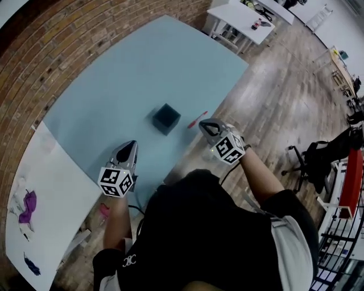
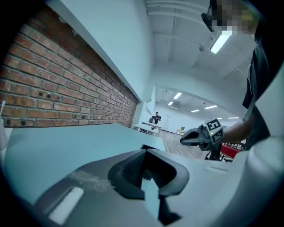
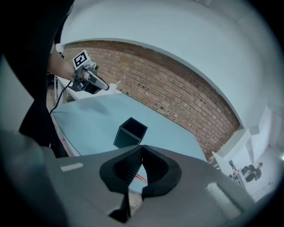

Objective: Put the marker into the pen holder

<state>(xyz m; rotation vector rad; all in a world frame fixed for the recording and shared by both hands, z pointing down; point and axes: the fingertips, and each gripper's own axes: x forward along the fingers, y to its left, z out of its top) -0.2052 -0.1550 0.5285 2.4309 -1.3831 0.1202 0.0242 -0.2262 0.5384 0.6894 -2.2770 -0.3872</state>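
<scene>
Right gripper (image 1: pixel 205 126), fingers pressed together (left gripper's (image 1: pixel 131 144) too, both empty), hovers beside the thin red marker (image 1: pixel 197 119) at 3 o'clock of the dark square pen holder (image 1: pixel 166 118); approach step: next, spread fingers astride it.

Brick wall (image 1: pixel 85 51); wood floor (image 1: pixel 273 102); white tables (image 1: pixel 242 17); office chair (image 1: pixel 310 162); ceiling strip lights (image 2: pixel 220 42).

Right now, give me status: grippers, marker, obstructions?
Left gripper, right gripper shut, empty. Red marker flat on blue table, beside black pen holder. Nothing between.
</scene>
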